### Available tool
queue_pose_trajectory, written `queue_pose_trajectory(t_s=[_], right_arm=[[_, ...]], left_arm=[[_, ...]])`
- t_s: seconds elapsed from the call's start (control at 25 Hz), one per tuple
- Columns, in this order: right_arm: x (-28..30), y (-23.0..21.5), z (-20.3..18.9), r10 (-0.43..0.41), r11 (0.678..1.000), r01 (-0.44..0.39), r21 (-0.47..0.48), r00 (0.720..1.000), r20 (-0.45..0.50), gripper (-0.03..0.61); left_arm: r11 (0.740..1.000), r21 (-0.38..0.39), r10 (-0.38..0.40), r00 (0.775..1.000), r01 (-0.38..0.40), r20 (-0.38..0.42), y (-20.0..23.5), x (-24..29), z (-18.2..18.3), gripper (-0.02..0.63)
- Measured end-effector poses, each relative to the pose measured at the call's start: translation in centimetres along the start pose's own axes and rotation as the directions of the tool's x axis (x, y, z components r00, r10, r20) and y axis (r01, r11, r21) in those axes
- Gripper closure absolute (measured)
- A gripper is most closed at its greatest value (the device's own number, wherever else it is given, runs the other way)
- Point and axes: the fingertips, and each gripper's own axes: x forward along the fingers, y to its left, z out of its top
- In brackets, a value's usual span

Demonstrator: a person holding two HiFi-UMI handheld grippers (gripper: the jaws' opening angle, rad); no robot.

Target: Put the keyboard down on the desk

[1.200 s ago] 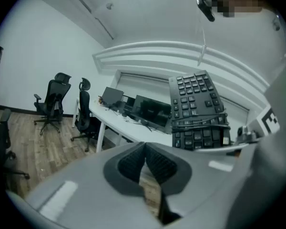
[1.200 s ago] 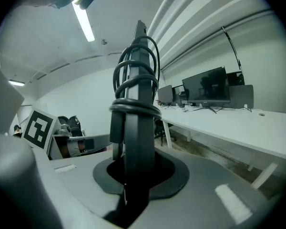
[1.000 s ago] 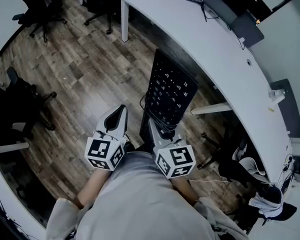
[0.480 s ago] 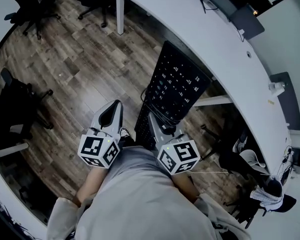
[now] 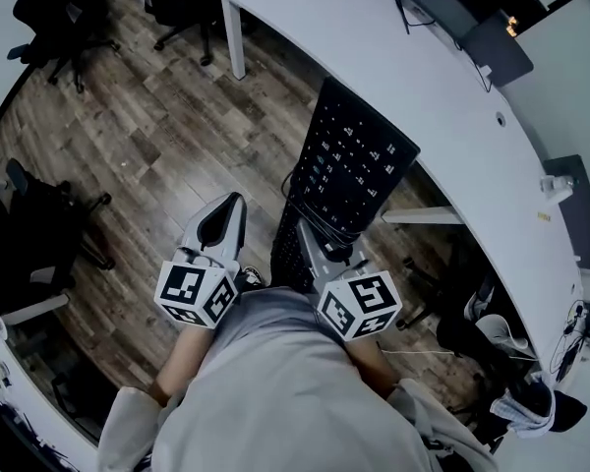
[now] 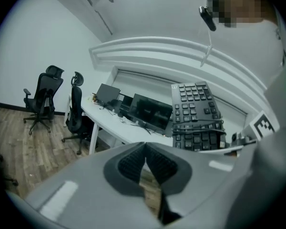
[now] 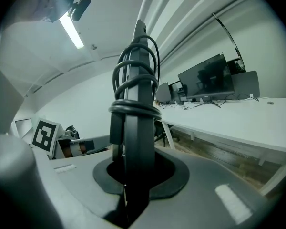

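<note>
Holding the keyboard [image 5: 359, 170] on edge by its lower end, cable [image 7: 133, 87] wound round it, the right hand-held gripper [image 7: 131, 175] is clamped tight, load over the floor [image 5: 157, 136] beside the bench [image 5: 423, 77] near edge, likely awaiting set-down; left hand-held gripper [image 6: 145, 149] closed, empty.

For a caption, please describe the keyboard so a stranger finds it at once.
Find the long white curved desk in the head view. Before its near edge, over the wood floor, the right hand-held gripper holds a black keyboard on end. Its own cable is coiled around it.
</note>
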Motion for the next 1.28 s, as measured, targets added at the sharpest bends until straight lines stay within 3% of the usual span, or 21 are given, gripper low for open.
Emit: queue_pose_trajectory(t_s=[0.68, 0.88, 1.28], right_arm=[[9.4, -14.7, 9.1, 0.077, 0.995, -0.075, 0.067, 0.997, -0.015, 0.512], [9.6, -15.1, 8.9, 0.086, 0.995, -0.086, 0.042, 0.996, -0.006, 0.511], [9.6, -16.1, 9.0, 0.076, 0.996, -0.075, 0.045, 0.997, -0.011, 0.511]], left_arm=[[0.998, 0.025, 0.066, 0.996, -0.065, -0.061, -0.1, 17.2, 4.5, 0.614], [0.996, 0.02, 0.085, 0.996, -0.084, -0.037, 0.5, 17.5, 4.3, 0.614], [0.998, -0.035, 0.044, 0.998, -0.046, -0.038, -0.6, 18.8, 4.0, 0.614]])
